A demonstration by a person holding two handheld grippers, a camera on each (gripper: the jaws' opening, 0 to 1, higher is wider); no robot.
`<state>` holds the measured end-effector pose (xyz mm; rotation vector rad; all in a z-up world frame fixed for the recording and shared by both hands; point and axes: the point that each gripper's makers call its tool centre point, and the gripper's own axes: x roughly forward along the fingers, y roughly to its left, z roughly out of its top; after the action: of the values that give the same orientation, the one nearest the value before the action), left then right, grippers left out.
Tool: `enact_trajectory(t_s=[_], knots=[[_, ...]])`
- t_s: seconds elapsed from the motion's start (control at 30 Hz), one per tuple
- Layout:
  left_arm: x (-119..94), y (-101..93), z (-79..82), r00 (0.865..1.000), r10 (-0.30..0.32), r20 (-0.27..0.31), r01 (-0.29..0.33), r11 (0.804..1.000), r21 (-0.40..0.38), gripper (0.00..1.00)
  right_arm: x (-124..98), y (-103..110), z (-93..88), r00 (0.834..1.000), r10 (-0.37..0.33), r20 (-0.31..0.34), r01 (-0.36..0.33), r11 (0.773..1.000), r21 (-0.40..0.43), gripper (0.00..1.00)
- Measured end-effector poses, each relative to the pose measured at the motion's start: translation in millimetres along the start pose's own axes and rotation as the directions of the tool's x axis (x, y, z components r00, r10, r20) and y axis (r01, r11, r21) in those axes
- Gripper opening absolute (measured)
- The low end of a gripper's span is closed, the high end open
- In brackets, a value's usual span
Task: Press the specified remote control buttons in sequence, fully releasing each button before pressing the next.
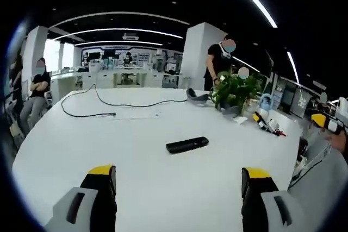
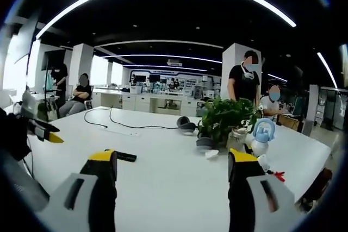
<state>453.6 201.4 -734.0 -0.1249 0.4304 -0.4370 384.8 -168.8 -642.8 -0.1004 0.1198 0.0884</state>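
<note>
A slim black remote control (image 1: pixel 187 145) lies flat on the white table (image 1: pixel 136 134), a little ahead of my left gripper (image 1: pixel 178 172) and just right of its midline. The yellow-tipped jaws of that gripper stand wide apart with nothing between them. In the right gripper view the remote (image 2: pixel 126 157) is further off and partly hidden behind the left jaw of my right gripper (image 2: pixel 173 160), which is also open and empty above the table (image 2: pixel 174 188). The right gripper's yellow tip (image 1: pixel 325 121) pokes in at the left gripper view's right edge. The left gripper (image 2: pixel 46 131) enters the right gripper view from the left.
A potted green plant (image 1: pixel 235 92) (image 2: pixel 225 118) stands right of the remote, with grey headphones (image 1: pixel 197 96) (image 2: pixel 186 124) beside it. A black cable (image 1: pixel 87 104) loops across the far side. A small blue and white figure (image 2: pixel 262 134) and red scissors (image 2: pixel 277 175) lie near the right edge. People stand and sit around.
</note>
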Motion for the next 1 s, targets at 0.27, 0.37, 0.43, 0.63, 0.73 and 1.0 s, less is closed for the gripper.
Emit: enact_trajectory(t_s=[0.27,0.37,0.43,0.63,0.73,1.0], knots=[[-49.7,-17.6,27.2,0.989,0.062,0.134,-0.055,0.997,-0.06,1.0,-1.1,-2.9,6.1,0.999,-0.011,0.042,0.011,1.0,0.016,1.0],[-64.1,-24.4,40.2,0.97,0.082,0.23,-0.07,0.996,-0.062,1.0,-0.9,-3.5,6.5,0.999,-0.016,0.044,0.015,1.0,0.014,1.0],[-72.6,-28.0,38.9,0.97,0.098,0.221,-0.082,0.993,-0.081,1.0,-1.3,-3.5,8.7,0.998,-0.015,0.057,0.014,1.0,0.021,1.0],[-89.3,-39.6,29.2,0.977,0.137,0.165,-0.146,0.988,0.043,1.0,-2.4,-8.2,10.2,0.997,-0.037,0.063,0.035,0.999,0.031,1.0],[-102.3,-46.9,33.0,0.955,0.194,0.224,-0.189,0.981,-0.042,1.0,-3.0,-9.3,11.6,0.997,-0.044,0.069,0.042,0.999,0.035,1.0],[-108.0,-56.1,33.1,0.931,0.257,0.258,-0.248,0.966,-0.067,1.0,-4.0,-8.8,12.2,0.997,-0.046,0.068,0.044,0.998,0.033,1.0]])
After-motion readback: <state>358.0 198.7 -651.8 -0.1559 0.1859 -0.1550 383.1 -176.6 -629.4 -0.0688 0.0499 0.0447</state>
